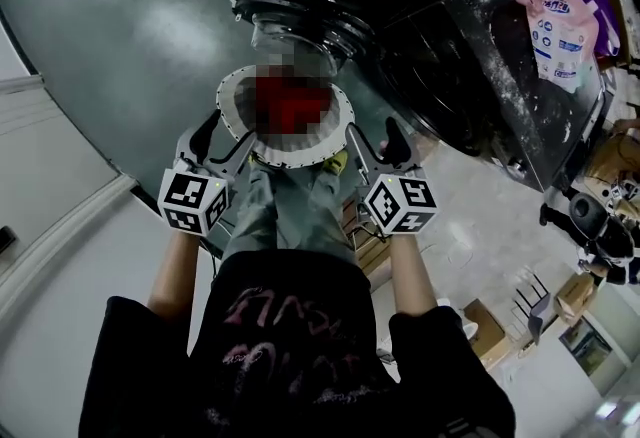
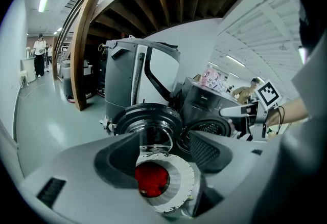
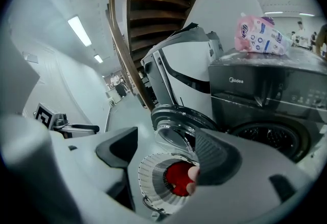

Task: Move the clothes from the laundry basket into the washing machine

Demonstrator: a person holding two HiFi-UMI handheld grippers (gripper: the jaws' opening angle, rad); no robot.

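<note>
Clothes: a crumpled red garment (image 2: 152,179) lies low inside the laundry basket (image 1: 290,161). It is a lump with no long axis to be read.

Basket: white, round and slat-walled, it stands upright on the grey floor (image 1: 120,26) with its mouth turned up.

Bearing from the tools: the garment lies ahead of and below both sets of jaws, down the basket's mouth. Each gripper view shows it framed between that gripper's jaws but beyond them.

Nearer hand: neither, as judged. In the head view the left gripper (image 1: 222,138) and the right gripper (image 1: 375,138) flank the rim evenly. Whether either tip touches the rim cannot be told.

Left gripper: the jaws stand wide apart, with no pad pressing on anything and nothing held.

Right gripper: the jaws are likewise parted and hold nothing. A small pale scrap (image 3: 193,174) shows beside the red garment at the inner edge of one jaw, and what it is cannot be told.

Washing machine (image 1: 470,76): a black front-loader beyond the basket, ahead and to the right of the tools.

Door (image 1: 290,21): round, with a glass bowl, it is swung open just beyond the basket's far rim.

Drum opening (image 3: 271,138): dark and unobstructed, it lies right of the door.

Detergent pouch (image 1: 560,36): pink and white, it rests on the machine's top.

Coming move, as judged: a descent into the basket to close on the garment, since no clothes are in hand.
</note>
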